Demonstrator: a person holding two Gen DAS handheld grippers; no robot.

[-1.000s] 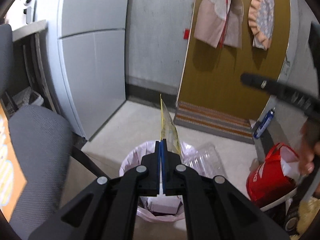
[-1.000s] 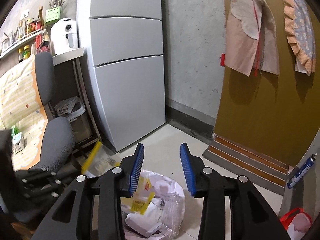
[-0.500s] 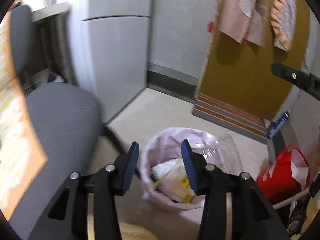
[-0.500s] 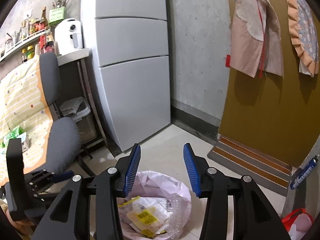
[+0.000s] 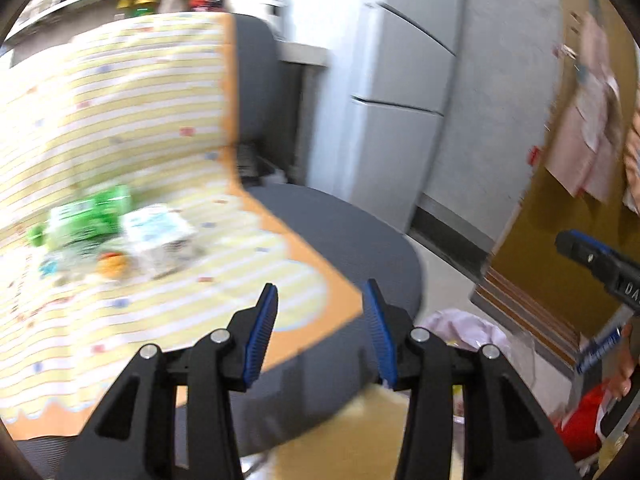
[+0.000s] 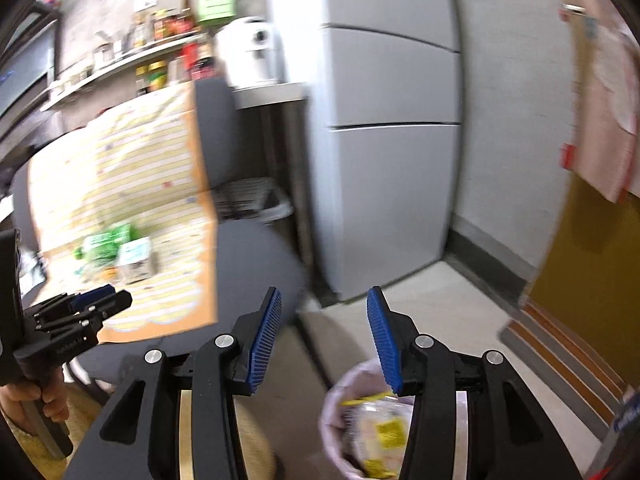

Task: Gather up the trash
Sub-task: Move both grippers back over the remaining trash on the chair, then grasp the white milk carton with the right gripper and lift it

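My left gripper stands open and empty, pointing at a grey chair draped with a yellow striped cloth. On the cloth lie a green packet and a white carton, both blurred. My right gripper is open and empty too. Below its right finger stands the pink-lined trash bin with a yellow wrapper inside. The green packet and the white carton also show in the right wrist view, beyond the left gripper.
A white fridge stands behind the chair, with a shelf of jars to its left. A mustard door with a striped mat is at the right. A red bag sits on the floor near the bin.
The left gripper opened and the yellow wrapper dropped into the bin. Both grippers then swung left, away from the bin and toward the cloth-covered chair.
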